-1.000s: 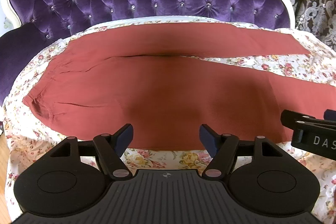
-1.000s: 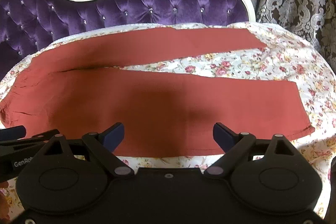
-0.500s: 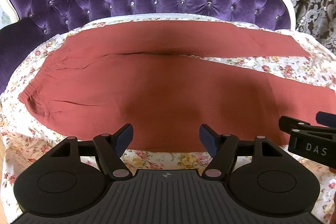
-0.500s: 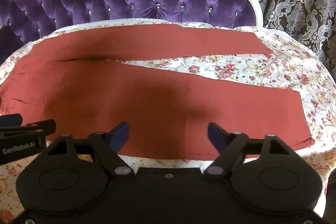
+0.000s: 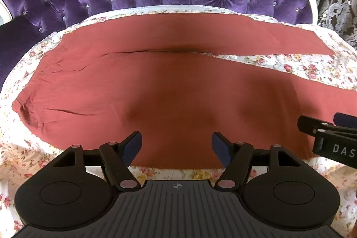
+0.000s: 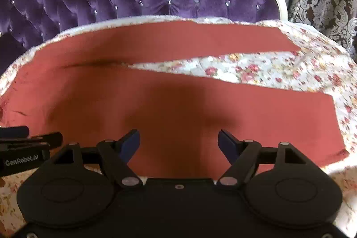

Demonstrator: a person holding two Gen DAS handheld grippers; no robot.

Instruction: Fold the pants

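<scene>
Both the left hand-held gripper [image 5: 176,150] and the right hand-held gripper [image 6: 178,146] are held wide apart above the near edge of the pants [image 5: 178,90], gripping nothing; floral sheet [image 5: 301,66] is exposed between the legs.

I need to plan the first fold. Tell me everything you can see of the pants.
The pants are plain rust-red cloth, spread flat and unfolded on the flowered sheet. Waist to the left, slightly creased; two legs run right, splayed in a V, hems flat. Both open grippers, left and right, hover at the near edge, not gripping.
</scene>
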